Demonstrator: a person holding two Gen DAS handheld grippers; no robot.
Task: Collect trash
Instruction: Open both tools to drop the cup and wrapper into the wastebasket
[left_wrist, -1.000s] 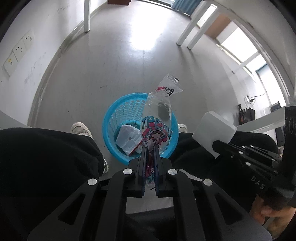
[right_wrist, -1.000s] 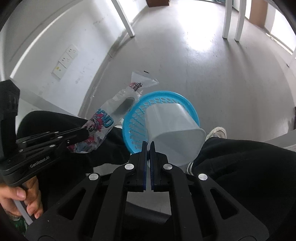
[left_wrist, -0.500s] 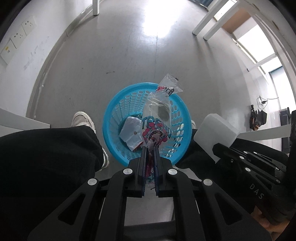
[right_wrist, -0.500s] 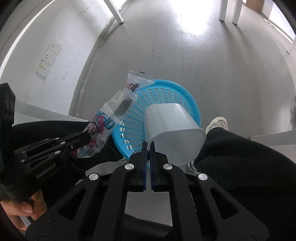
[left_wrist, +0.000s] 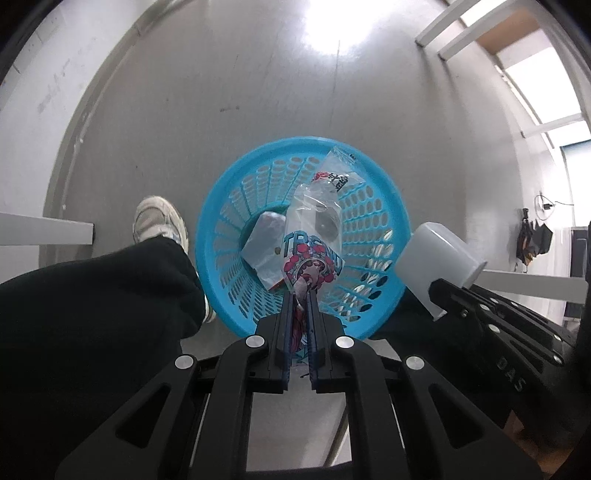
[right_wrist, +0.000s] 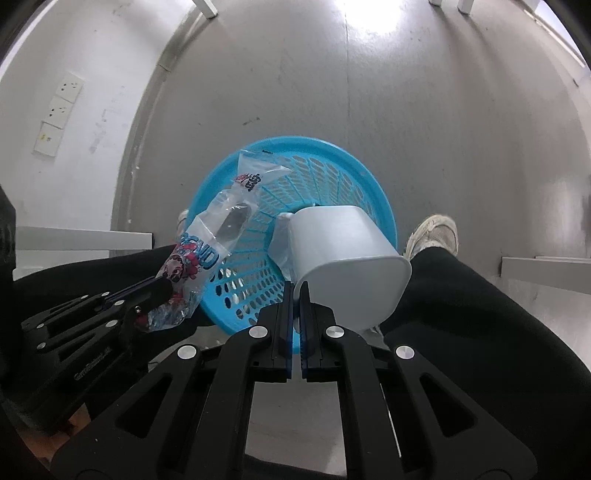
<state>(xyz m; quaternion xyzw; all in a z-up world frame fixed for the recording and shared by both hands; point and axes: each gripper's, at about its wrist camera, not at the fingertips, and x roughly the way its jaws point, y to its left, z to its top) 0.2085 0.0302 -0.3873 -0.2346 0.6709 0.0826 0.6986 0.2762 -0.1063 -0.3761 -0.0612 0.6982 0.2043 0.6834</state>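
Observation:
A blue perforated trash basket (left_wrist: 221, 236) (right_wrist: 369, 192) stands on the grey floor below both grippers. My left gripper (left_wrist: 300, 295) is shut on a clear snack wrapper (left_wrist: 314, 236) (right_wrist: 210, 236) with red and blue print, which hangs over the basket's mouth. My right gripper (right_wrist: 296, 291) is shut on the rim of a white plastic cup (right_wrist: 347, 254) (left_wrist: 436, 258), held tilted over the basket's right side. A crumpled silver-white wrapper (left_wrist: 264, 251) lies inside the basket.
The person's black-trousered legs (left_wrist: 92, 314) (right_wrist: 480, 325) flank the basket, with a pale shoe (left_wrist: 159, 221) (right_wrist: 436, 232) on each side. White table legs (left_wrist: 461, 33) stand farther off. Wall sockets (right_wrist: 61, 110) sit on the left wall.
Both grippers have sunk toward the basket and tipped more steeply down, so the basket looks larger and more centred. The wrapper now hangs over the basket's opening, and the cup is closer to its rim.

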